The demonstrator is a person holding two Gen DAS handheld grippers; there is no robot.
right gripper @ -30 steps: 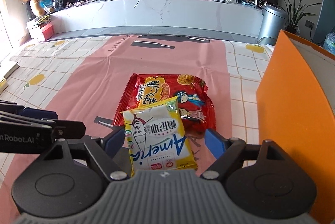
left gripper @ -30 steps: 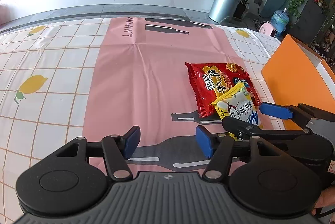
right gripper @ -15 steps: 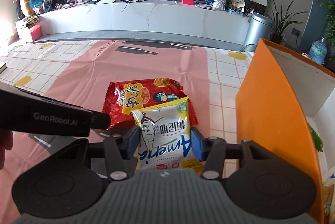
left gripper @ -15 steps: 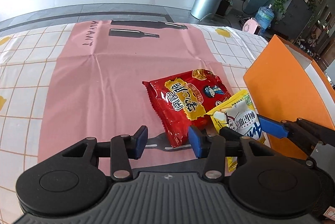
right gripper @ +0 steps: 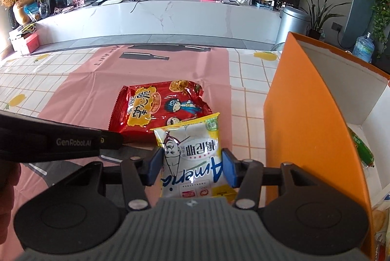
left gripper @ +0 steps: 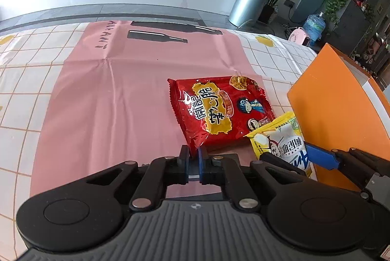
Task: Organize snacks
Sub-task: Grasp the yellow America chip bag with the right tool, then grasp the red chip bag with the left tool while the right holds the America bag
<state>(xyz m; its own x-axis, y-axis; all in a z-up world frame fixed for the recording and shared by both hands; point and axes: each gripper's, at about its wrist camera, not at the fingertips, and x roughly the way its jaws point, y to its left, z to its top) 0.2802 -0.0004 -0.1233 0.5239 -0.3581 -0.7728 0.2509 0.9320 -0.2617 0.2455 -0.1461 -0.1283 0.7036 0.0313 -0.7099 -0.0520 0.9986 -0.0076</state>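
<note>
Snacks are now gripped on both sides. The left gripper (left gripper: pixel 193 158), whose fingers were spread apart half a second ago and a second ago, is seen clenched on the near corner of the red packet (left gripper: pixel 219 112), with a sliver of foil pinched between the blue pads. The right gripper (right gripper: pixel 191 169) has its fingers pressed against both sides of the yellow packet (right gripper: pixel 192 158), a contact already made half a second ago, whereas a second ago they stood wide of it. The red packet lies flat on the pink mat (left gripper: pixel 117 100) that covers the checked tabletop (left gripper: pixel 22 80); the yellow packet sits just beside it, its far edge overlapping the red one in the right wrist view, and close to the orange box (right gripper: pixel 304 114) on the right. Inside that box a green-wrapped snack (right gripper: pixel 363 148) can be made out, so it is judged to be where the snacks are collected. With both packets secured, the picking step is taken as finished, and lifting and carrying toward the box is what appears to remain. The hold on the red packet is only by a thin corner, so it may be expected to hang and swing, or slip, when raised.
</note>
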